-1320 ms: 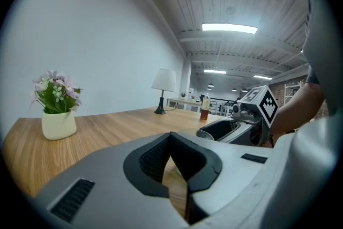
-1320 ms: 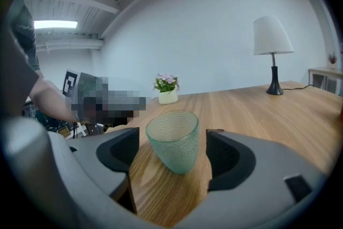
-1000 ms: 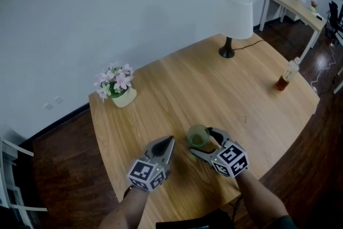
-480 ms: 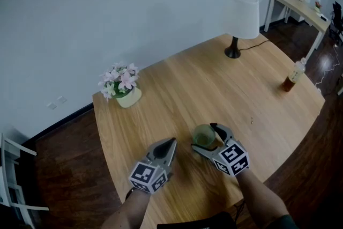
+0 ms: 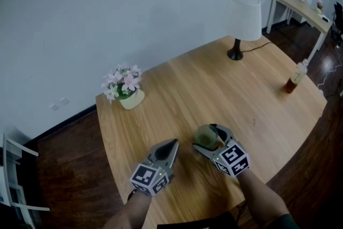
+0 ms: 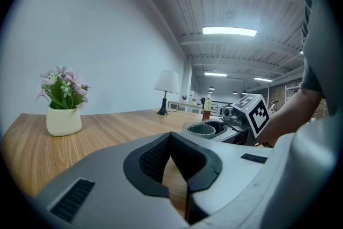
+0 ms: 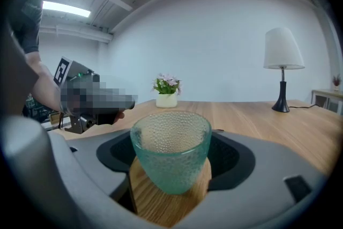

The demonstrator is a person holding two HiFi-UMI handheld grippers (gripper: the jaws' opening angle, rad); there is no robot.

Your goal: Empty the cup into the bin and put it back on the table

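Head view: right gripper (image 5: 206, 138) stayed open around the cup (image 5: 203, 135) on the table (image 5: 187, 83). Left gripper (image 5: 173, 143) remained closed, empty.

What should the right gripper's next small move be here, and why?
Probably close the right gripper on the cup. The cup stands upright on the table between its jaws, which are apart with a gap on either side, so nothing grips it yet. The left gripper is shut and empty, off to the side. No bin is in view.
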